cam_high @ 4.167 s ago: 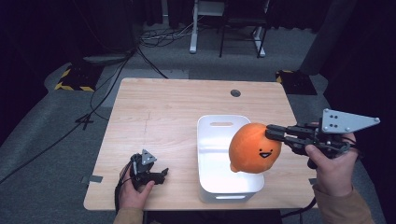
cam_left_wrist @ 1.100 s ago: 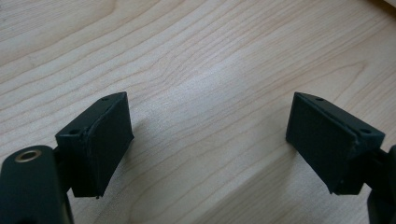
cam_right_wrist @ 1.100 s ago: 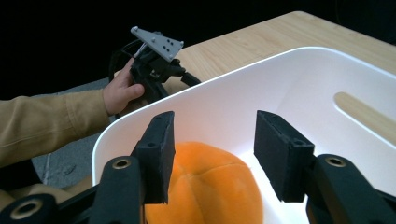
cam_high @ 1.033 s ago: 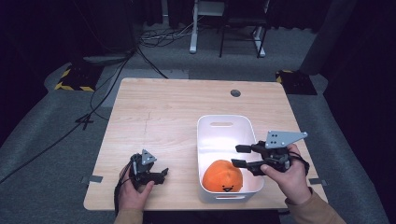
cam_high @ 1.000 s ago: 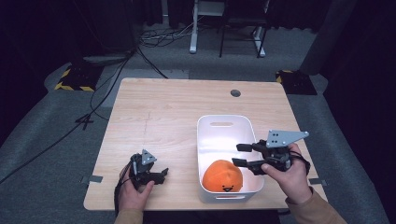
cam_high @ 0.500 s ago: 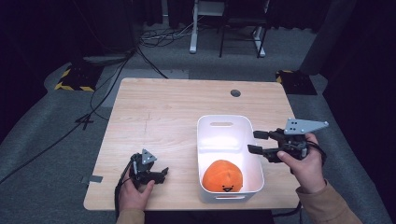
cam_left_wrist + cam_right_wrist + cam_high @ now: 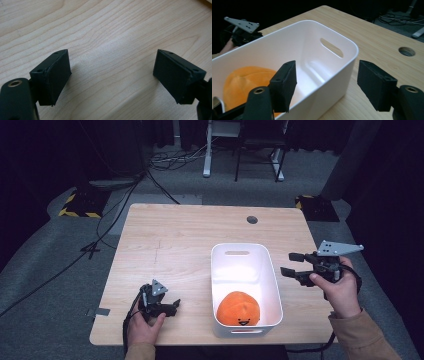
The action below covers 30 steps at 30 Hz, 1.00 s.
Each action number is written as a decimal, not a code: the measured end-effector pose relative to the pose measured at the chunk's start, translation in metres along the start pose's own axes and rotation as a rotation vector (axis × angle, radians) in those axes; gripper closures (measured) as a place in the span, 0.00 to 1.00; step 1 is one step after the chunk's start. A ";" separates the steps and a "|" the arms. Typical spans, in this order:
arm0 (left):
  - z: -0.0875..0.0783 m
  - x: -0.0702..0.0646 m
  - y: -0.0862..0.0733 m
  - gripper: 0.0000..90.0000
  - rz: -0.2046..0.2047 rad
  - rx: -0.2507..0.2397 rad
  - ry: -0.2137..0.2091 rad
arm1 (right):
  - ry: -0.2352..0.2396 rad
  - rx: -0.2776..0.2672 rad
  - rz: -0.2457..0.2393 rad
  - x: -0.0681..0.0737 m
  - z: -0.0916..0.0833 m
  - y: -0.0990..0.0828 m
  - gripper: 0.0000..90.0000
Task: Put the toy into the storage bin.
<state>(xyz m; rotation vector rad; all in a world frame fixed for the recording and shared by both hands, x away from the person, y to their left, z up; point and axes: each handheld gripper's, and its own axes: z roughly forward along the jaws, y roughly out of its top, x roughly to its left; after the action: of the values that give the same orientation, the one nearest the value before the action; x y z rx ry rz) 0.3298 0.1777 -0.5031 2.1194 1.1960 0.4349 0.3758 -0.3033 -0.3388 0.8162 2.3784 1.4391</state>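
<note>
Your right gripper hangs just off the right wall of the white bin, jaws spread and just been opening wider, nothing between them; in the right gripper view the bin's rim sits in front of the gap, not inside it; your left gripper rests on the desk near the front left corner, jaws wide apart over bare wood, well apart from the bin.

The orange plush lies in the near end of the bin, down on its floor, free of both grippers; so the step in hand looks like the release and pull-back; do it well by drawing the right gripper level and clear of the rim, jaws kept wide so a pad can't catch the wall and drag the bin.

The plush is nearly round, so no real long axis to speak of; its little face points toward you, at the bin's near wall, dome side up.
</note>
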 end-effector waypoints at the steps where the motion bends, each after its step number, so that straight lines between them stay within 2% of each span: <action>1: 0.000 0.000 0.000 0.16 0.000 0.000 0.000 | 0.000 0.000 0.000 0.000 0.000 0.000 0.35; 4: 0.000 0.000 0.000 0.16 0.000 0.000 0.000 | -0.043 0.021 0.006 -0.011 0.000 -0.007 0.32; 12: 0.000 0.000 0.000 0.16 0.000 0.001 0.000 | -0.099 0.065 0.028 -0.024 0.004 -0.021 0.30; 14: 0.000 0.000 0.000 0.16 0.000 0.000 0.001 | -0.116 0.085 0.041 -0.029 0.005 -0.027 0.28; 15: 0.000 0.000 0.000 0.16 0.000 0.000 0.001 | -0.125 0.122 0.043 -0.034 0.007 -0.032 0.27; 16: 0.000 0.000 0.000 0.16 0.000 0.000 0.001 | -0.125 0.122 0.043 -0.034 0.007 -0.032 0.27; 18: 0.000 0.000 0.000 0.16 0.000 0.001 -0.001 | -0.140 0.156 0.062 -0.037 0.010 -0.039 0.27; 21: 0.000 0.000 0.000 0.16 -0.001 0.000 0.001 | -0.156 0.190 0.065 -0.043 0.013 -0.048 0.26; 26: 0.000 0.000 0.000 0.16 -0.001 0.001 0.001 | -0.170 0.216 0.089 -0.050 0.018 -0.062 0.26; 30: 0.000 0.000 0.000 0.16 -0.001 0.000 0.001 | -0.176 0.243 0.137 -0.053 0.026 -0.076 0.25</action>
<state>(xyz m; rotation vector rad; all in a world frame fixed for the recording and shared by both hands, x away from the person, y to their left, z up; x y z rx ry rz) 0.3299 0.1777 -0.5030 2.1192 1.1971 0.4357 0.4058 -0.3420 -0.4214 1.1345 2.4302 1.0824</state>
